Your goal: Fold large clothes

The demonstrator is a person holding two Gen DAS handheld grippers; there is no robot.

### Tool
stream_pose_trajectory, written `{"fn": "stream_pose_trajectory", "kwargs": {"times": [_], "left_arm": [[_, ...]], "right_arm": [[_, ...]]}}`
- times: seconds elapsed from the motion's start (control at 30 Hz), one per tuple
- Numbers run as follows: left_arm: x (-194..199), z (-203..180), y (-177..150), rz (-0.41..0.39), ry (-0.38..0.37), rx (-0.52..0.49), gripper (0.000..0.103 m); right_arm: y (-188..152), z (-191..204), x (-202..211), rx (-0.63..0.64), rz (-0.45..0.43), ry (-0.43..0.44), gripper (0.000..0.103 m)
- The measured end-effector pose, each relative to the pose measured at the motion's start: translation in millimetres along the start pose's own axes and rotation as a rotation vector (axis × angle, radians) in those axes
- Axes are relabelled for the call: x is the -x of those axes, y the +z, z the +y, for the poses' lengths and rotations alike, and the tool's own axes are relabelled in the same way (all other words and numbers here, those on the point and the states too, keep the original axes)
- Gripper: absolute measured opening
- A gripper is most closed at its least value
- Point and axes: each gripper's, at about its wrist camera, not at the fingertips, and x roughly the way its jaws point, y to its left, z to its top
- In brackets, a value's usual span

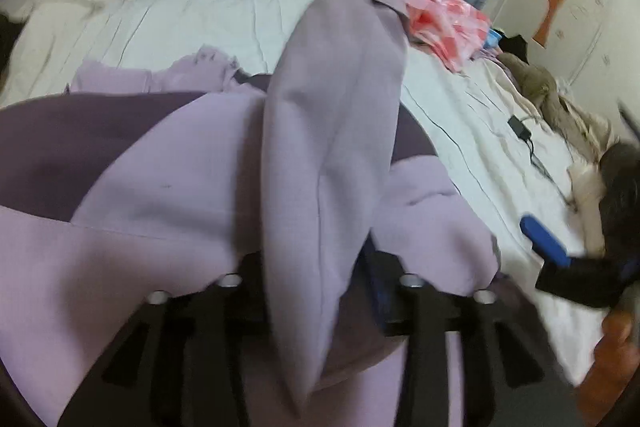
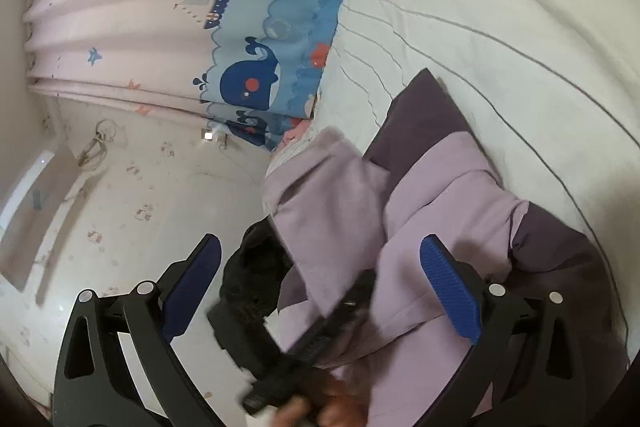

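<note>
One lilac-and-dark-purple garment [image 1: 168,183] lies on the white bed [image 1: 192,23]. A fold of it runs between the left tool's [image 1: 320,279] two fingers; its grip cannot be told. The right tool [image 2: 320,291] gapes wide, holding nothing, above the garment. One whale-print quilt [image 2: 256,67] lies behind.

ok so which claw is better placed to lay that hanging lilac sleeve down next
Left. A long fold of the lilac garment hangs between the left claw fingers, above the bed. The right claw stands wide open off to the side with nothing between its pads.
</note>
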Motion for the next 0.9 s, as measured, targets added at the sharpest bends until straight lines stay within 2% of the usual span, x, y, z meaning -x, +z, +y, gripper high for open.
{"fn": "stream_pose_trajectory", "kwargs": {"times": [0.03,0.1,0.2,0.33,0.4,0.5,0.53,0.57,0.63,0.7,0.77,0.83,0.9], "left_arm": [[4,-8,-1,0.001,-0.010,-0.030,0.071],[16,-19,-2,0.003,-0.012,-0.074,0.082],[36,-28,-12,0.009,-0.019,-0.126,0.082],[73,-16,-30,-0.007,-0.047,-0.120,0.084],[91,3,-39,-0.042,-0.034,-0.081,0.088],[112,51,-38,-0.100,-0.021,0.039,0.090],[115,64,-38,-0.114,-0.009,0.076,0.090],[118,80,-37,-0.125,0.009,0.119,0.090],[125,115,-36,-0.150,0.033,0.223,0.090],[134,144,-33,-0.176,0.064,0.304,0.090],[148,162,-28,-0.220,0.065,0.345,0.090],[175,173,-16,-0.335,0.078,0.353,0.090],[189,179,-8,-0.415,0.094,0.351,0.096]], "right_arm": [[0,0,-3,-0.004,0.017,0.006,0.096],[-1,1,-9,0.004,0.044,0.001,0.096],[-4,9,-19,0.055,0.060,-0.010,0.096],[-10,8,-29,0.091,0.075,-0.060,0.096],[-12,3,-38,0.095,0.083,-0.079,0.096],[-16,-5,-50,0.119,0.080,-0.098,0.096],[-17,-7,-52,0.136,0.068,-0.098,0.085],[-17,-5,-56,0.171,0.056,-0.129,0.060],[-18,10,-63,0.260,0.039,-0.172,0.025],[-24,44,-67,0.405,0.015,-0.178,0.021],[-28,89,-70,0.557,-0.010,-0.151,0.019],[-29,134,-68,0.698,-0.054,-0.110,0.019],[-18,149,-69,0.733,-0.070,-0.104,0.019]]}}
